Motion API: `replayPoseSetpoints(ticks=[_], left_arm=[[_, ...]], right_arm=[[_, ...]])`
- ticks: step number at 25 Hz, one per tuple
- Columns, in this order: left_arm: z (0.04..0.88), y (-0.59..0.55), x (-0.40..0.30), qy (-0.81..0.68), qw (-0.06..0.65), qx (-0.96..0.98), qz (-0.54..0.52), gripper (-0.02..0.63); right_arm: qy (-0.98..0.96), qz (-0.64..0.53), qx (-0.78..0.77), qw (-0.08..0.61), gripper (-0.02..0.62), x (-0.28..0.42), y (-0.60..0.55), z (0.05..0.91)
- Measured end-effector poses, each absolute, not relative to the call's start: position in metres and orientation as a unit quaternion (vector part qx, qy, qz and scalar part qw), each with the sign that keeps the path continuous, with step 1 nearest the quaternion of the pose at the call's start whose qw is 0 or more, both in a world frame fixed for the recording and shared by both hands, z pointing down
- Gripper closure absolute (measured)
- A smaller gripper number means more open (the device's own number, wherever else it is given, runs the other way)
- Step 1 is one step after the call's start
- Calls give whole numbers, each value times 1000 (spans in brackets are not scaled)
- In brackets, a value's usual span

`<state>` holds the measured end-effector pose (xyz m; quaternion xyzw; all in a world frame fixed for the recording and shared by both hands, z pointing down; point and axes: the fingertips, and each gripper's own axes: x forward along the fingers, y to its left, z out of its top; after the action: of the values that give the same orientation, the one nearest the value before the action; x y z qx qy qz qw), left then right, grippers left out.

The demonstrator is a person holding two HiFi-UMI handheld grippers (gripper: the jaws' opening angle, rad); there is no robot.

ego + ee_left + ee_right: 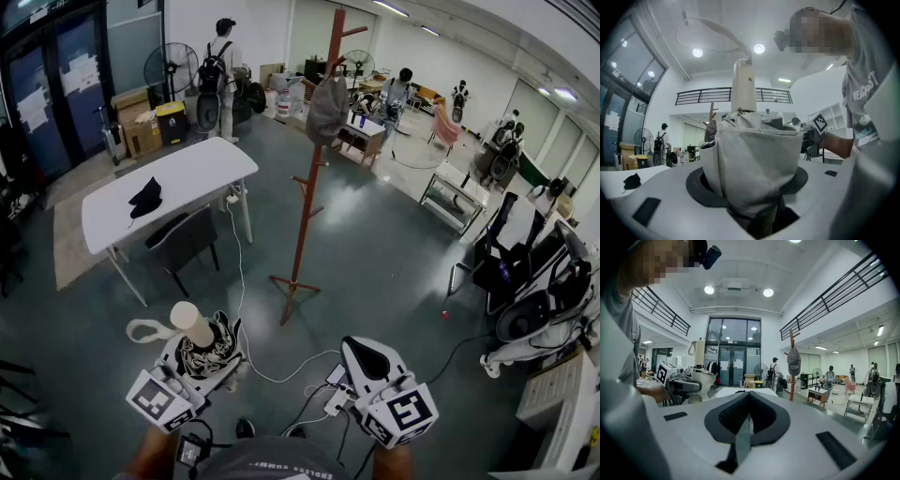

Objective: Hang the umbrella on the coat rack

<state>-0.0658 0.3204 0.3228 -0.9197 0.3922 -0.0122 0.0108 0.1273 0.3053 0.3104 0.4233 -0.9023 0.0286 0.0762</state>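
Observation:
My left gripper (208, 349) is shut on a folded grey-white umbrella (753, 161), which stands up between its jaws. The umbrella's beige handle (190, 323) points up, and a pale strap loop (705, 32) hangs off its top. In the head view the red-brown coat rack (307, 183) stands on the floor ahead, well beyond both grippers. A grey cap (326, 109) hangs near its top. To the right, my right gripper (362, 347) is shut with nothing in it; in its own view the black pads (759, 416) meet at the tip. That view also shows the coat rack (791, 373) far off.
A white table (192, 169) with a black cloth (145, 199) and a dark chair (184, 242) stands left of the rack. White cables (246, 319) trail over the floor near the rack's feet. People, fans and desks fill the back; chairs stand at the right.

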Motion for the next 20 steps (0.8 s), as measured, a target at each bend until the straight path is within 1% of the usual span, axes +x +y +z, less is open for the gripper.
replayPoseSetpoints(ticks=[9,15,20], left_arm=[[328,309,-87,389,8,-921,-13,331],[332,298,-110,378,7,-926,-8,331],[335,295,-122,357,2,-934,-11,331]], right_arm=[[-898,33,433,74,568,109,295,314],[-893,48,445,46,566,87,288,314],[-882,53,466,51,566,78,285,317]])
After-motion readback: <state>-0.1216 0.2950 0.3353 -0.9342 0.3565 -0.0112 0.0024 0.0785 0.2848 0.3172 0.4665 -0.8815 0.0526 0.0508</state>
